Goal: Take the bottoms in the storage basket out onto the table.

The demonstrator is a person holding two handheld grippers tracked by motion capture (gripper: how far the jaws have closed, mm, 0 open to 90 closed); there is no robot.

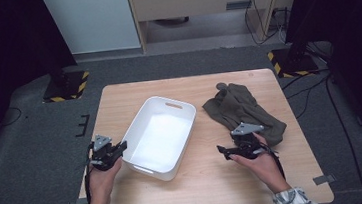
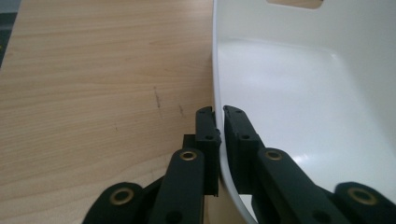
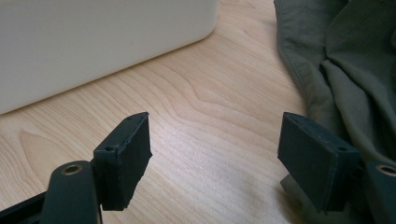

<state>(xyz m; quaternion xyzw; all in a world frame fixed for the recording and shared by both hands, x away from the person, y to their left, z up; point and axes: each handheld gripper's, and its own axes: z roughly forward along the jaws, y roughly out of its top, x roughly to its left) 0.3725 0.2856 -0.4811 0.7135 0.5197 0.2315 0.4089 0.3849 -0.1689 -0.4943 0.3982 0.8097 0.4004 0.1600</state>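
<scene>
While the person is working at the wooden table (image 1: pixel 211 179), things are standing thus
Left gripper (image 2: pixel 219 112): clamping its jaws on the near-left rim of the white tub (image 1: pixel 159 134), one jaw outside the wall, one inside
White tub: sitting mid-table, turned at an angle, nothing lying in it
Right gripper (image 3: pixel 215 144): holding its jaws wide apart over bare wood, gripping nothing
Olive cloth (image 1: pixel 242 108): lying crumpled to the right of the tub, its near edge seemingly just touching the right gripper's outer jaw
</scene>
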